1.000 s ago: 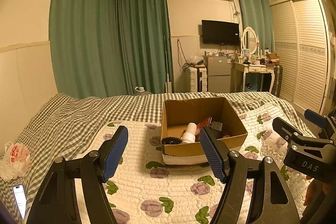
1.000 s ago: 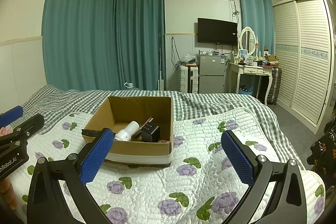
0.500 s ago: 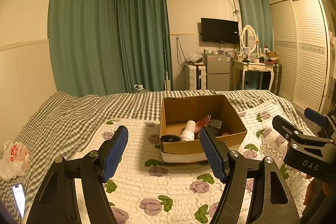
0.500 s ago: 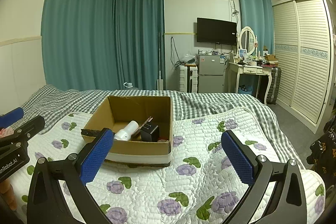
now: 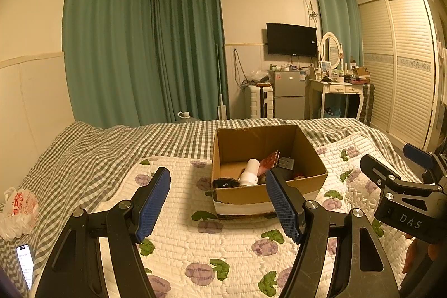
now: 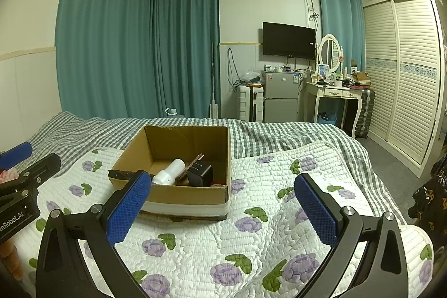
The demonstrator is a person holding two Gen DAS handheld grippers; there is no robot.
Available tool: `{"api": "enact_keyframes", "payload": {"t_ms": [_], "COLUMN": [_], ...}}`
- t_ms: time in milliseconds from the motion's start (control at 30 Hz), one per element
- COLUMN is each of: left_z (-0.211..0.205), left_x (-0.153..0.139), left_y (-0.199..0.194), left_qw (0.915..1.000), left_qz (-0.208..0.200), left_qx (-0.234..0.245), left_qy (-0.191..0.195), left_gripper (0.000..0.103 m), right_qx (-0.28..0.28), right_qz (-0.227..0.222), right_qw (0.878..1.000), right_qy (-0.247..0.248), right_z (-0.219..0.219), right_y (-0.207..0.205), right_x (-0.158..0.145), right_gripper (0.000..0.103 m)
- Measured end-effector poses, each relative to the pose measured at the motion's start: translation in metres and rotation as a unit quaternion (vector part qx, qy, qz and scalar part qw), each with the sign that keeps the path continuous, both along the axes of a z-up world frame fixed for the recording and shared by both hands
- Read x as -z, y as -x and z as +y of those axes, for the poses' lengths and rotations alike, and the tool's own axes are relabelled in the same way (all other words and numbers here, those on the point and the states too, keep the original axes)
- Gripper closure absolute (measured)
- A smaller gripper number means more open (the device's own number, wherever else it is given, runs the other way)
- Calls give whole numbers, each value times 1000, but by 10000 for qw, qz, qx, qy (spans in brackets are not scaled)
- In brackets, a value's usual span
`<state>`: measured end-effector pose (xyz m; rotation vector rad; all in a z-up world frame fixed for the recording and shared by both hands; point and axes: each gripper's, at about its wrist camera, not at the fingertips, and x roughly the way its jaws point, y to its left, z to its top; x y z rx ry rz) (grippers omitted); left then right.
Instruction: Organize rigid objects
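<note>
An open cardboard box point(image 5: 310, 152) point(image 6: 212, 194) sits on the flowered quilt. Inside lie a white cylinder point(image 5: 250, 172) point(image 6: 170, 171), a dark block point(image 6: 200, 173), a reddish flat piece point(image 5: 269, 160) and a black item at the near left corner point(image 5: 225, 183). My left gripper point(image 5: 218, 204) hovers in front of the box, open, nothing between its blue pads. The right gripper point(image 6: 223, 208) is also open and empty, held just short of the box's near right corner. Each gripper shows at the edge of the other's view.
A white plastic bag point(image 5: 18, 210) and a lit phone point(image 5: 25, 264) lie on the checked bedspread at the far left. Beyond the bed stand a suitcase point(image 6: 247, 104), a small fridge point(image 6: 280, 98), a dressing table point(image 6: 332, 94) and a louvred wardrobe point(image 6: 402, 69).
</note>
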<state>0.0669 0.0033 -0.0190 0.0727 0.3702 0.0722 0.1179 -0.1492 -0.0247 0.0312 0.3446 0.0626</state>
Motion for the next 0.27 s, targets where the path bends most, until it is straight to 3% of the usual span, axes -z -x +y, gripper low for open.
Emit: {"api": "enact_keyframes", "payload": {"t_ms": [267], "left_z": [1], "left_x": [0], "left_y": [1], "left_qw": [10000], "left_qz": [6], "left_qx": [-1], "left_qy": [14], "left_gripper": [29], "right_qx": [-2], "right_qz": [49], "right_qw": [10000], "right_qy": [10], "right_z": [2], "right_y": [0], "right_x": [3], "right_gripper": [0]}}
